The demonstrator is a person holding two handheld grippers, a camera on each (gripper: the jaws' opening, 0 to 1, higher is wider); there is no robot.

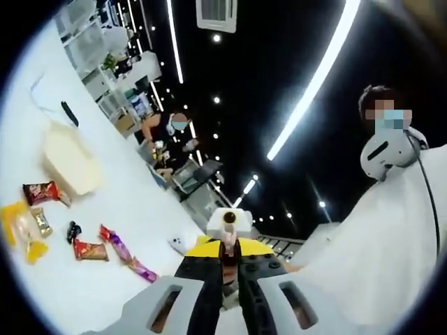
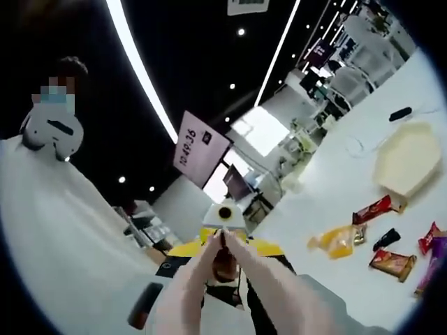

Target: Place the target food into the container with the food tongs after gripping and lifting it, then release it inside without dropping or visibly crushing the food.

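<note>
- White tabletop (image 1: 105,293) runs tilted through both views, under a dark ceiling with long strip lights (image 1: 314,77); a person in white (image 1: 391,230) stands beside it.
- Pale tongs (image 2: 230,269) rise from the bottom of the right gripper view. Their two arms narrow until the tips seem to meet, close to shut, though blur makes this uncertain. Nothing can be made out between the tips.
- Just beyond those tips is the left gripper (image 2: 223,246), yellow and black, facing the camera.
- How the right gripper (image 2: 223,310) sits on the tongs cannot be told.
- In the left gripper view, the left gripper (image 1: 234,283) has its grey jaws spread apart, with the right gripper (image 1: 229,241) facing it.
- Cream container (image 1: 66,164) sits on the table, well apart from the tongs; its inside shows plain cream.
- Food lies loose beside it: a red packet (image 1: 42,192), a yellow packet (image 1: 17,223), an orange-red packet (image 1: 91,250) and a purple wrapper (image 1: 126,255).
</note>
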